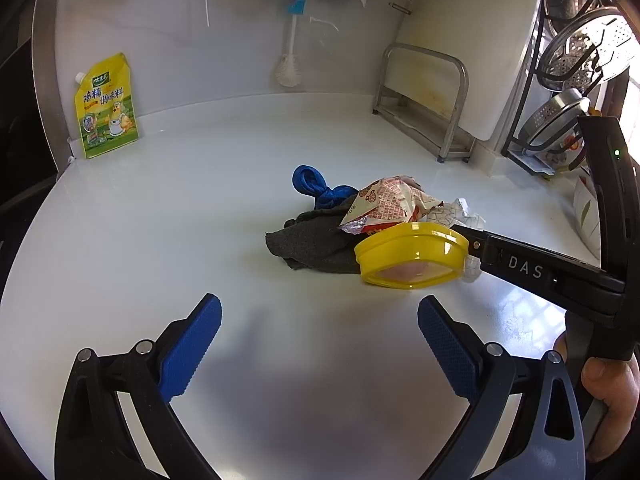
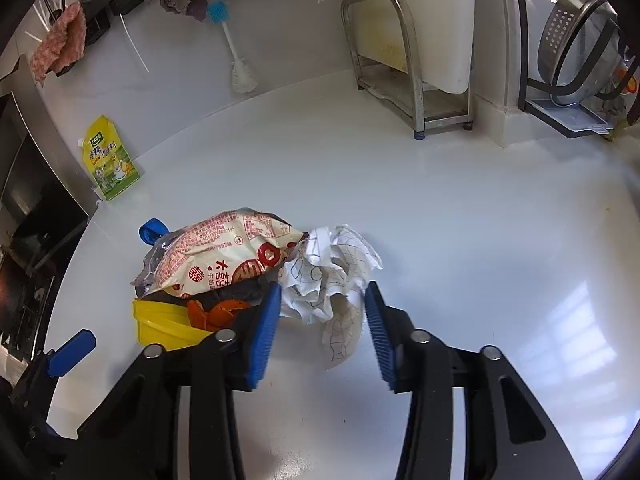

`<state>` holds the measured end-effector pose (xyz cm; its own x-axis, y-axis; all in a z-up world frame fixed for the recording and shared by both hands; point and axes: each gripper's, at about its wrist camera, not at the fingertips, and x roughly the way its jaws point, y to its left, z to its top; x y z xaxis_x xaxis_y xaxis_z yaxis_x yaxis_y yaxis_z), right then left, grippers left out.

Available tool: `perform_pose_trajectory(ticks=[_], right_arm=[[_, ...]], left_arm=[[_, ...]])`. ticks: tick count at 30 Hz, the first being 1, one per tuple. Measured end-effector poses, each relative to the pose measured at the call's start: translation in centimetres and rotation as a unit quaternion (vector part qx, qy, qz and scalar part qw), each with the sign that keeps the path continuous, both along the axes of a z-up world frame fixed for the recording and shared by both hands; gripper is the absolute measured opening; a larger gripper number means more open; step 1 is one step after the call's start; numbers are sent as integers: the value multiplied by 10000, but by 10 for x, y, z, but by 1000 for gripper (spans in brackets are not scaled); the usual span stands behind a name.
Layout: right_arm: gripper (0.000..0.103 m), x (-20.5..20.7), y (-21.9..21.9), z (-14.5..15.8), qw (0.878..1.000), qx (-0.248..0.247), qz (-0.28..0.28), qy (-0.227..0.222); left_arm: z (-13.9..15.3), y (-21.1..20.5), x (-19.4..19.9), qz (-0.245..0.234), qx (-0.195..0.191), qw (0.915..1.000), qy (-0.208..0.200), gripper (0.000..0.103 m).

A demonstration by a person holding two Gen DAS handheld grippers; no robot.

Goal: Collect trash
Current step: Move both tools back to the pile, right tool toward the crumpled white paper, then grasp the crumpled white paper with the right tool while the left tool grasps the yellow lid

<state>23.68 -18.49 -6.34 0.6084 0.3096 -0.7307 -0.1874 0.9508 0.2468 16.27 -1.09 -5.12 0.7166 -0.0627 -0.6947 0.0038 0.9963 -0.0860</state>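
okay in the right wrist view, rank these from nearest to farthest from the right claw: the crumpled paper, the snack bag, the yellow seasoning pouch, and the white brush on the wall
1. Crumpled paper: between the right claw's blue pads.
2. Snack bag: just left of the paper, on the trash pile.
3. Yellow seasoning pouch: far left, against the wall.
4. White brush: hanging on the back wall, beyond the counter.

A glossy white tabletop (image 2: pixel 460 208) carries a trash heap mid-surface: crumpled paper (image 2: pixel 332 272), snack bag (image 2: pixel 224 256), grey cloth (image 1: pixel 312 240), yellow tub (image 1: pixel 412 256); a seasoning pouch (image 1: pixel 106 108) stands at its back-left edge.
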Motion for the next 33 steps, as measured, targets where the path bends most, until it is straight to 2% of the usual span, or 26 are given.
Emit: perform_pose_trajectory(ticks=[6,15,21,24,27,32,33], right_arm=[[9,-17,-16,7,9996,102,-190,-181],[9,-42,-61,10,9961,468,-705,-251],[8,-43,-85,10,9930,635,-959,-277],[8,-43,-95,9,9913,801,-1016,-240],[8,-43,-99,9,9902,926,-1017,-241],[8,-44,-98,11,9898,991,-989,-257],[8,-44,-98,12,9897,995,-990,-265]], left_arm=[[1,-10,0,-31,-92,10000,22,97],[4,-38,6,-7,17,10000,-72,97],[2,-52,19,-32,120,9999,-24,97],[-3,-55,25,-40,45,9999,117,97],[-8,-56,32,110,171,9996,185,97],[-5,-58,36,218,331,9992,17,95],[-4,-60,36,208,377,9991,-8,91]])
